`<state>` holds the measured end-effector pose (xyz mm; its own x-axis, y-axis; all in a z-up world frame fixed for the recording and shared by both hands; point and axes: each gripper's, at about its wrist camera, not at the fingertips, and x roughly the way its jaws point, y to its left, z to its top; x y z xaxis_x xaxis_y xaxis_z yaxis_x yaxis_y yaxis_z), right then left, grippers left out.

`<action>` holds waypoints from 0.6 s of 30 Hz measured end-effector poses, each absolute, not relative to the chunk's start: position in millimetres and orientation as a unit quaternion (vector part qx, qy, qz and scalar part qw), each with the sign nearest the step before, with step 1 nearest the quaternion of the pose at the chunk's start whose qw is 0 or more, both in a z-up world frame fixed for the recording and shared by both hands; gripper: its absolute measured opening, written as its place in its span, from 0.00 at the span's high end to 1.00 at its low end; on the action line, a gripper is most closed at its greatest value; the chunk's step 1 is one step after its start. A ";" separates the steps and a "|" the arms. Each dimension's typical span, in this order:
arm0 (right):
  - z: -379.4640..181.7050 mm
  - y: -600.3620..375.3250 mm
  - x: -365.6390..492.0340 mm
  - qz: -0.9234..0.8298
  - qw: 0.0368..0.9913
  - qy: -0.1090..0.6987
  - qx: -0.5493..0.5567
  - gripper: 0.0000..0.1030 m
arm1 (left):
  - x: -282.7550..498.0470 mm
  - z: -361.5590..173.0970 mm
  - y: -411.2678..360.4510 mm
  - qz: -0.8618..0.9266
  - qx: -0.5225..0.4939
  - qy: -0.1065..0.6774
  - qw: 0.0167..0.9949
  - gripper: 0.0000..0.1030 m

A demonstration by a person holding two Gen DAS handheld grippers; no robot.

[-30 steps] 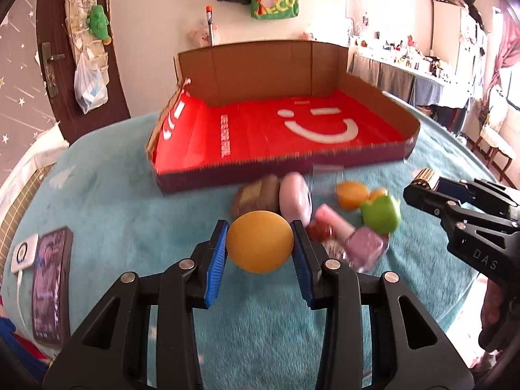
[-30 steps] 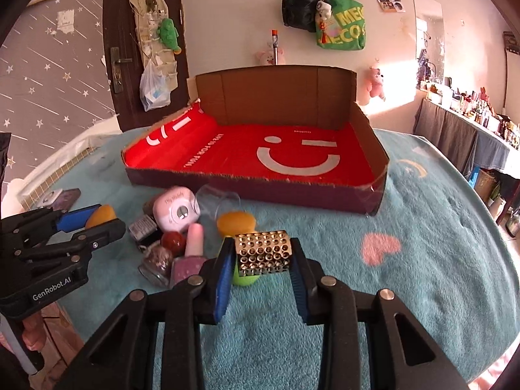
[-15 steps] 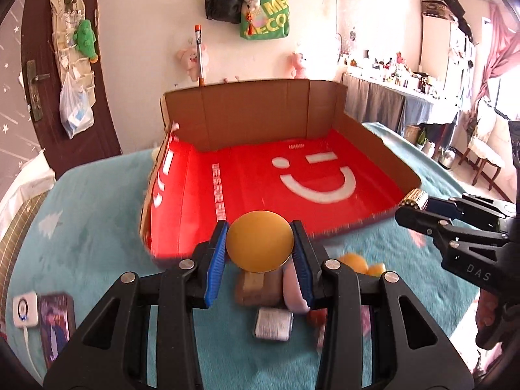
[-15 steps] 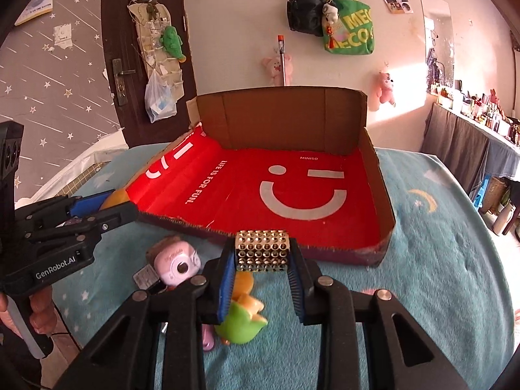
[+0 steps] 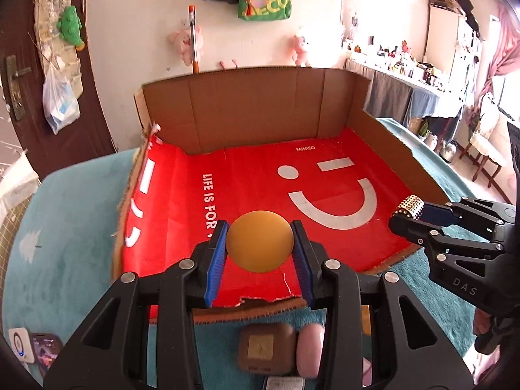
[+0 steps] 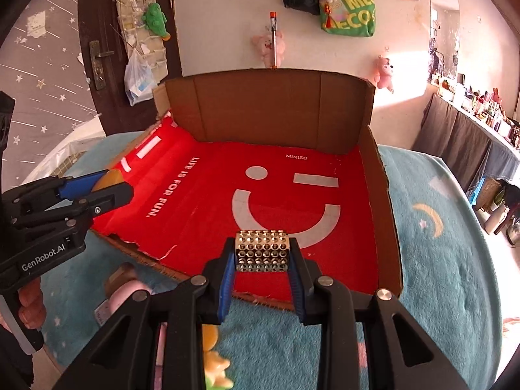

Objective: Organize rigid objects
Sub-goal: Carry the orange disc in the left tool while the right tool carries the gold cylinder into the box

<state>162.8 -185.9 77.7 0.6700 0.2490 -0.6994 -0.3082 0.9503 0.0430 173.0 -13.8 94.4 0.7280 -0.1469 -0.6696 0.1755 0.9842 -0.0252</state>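
A shallow cardboard box with a red smiley-face lining (image 5: 260, 175) (image 6: 208, 188) lies on a teal cloth. My left gripper (image 5: 260, 243) is shut on a round orange-yellow object (image 5: 259, 241), held above the box's front left part; it shows at the left of the right wrist view (image 6: 109, 178). My right gripper (image 6: 261, 253) is shut on a studded gold cylinder (image 6: 261, 251), held over the box's front right edge; the cylinder also shows in the left wrist view (image 5: 409, 206). Both jaws press against what they hold.
In front of the box lie a brown case (image 5: 266, 347), a pink oval object (image 5: 310, 347) (image 6: 125, 294) and yellow and green toys (image 6: 214, 364). A phone (image 5: 44, 351) lies at the cloth's left edge. The box's back wall (image 6: 269, 110) stands tall.
Both grippers have risen and moved forward from above the pile of objects to over the box's front edge, each keeping hold of its object.
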 end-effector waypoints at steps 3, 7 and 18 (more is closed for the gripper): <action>71.2 -188.1 174.3 0.146 0.909 0.390 -0.030 0.69 | 181.1 87.2 -12.1 -0.077 0.018 0.369 0.926 0.65; 72.3 -191.1 183.3 0.141 0.905 0.401 -0.017 0.69 | 191.0 85.1 -10.6 -0.077 0.015 0.384 0.920 0.65; 93.0 -198.0 169.2 0.135 0.914 0.383 -0.015 0.69 | 183.0 93.6 -20.3 -0.060 0.027 0.388 0.919 0.65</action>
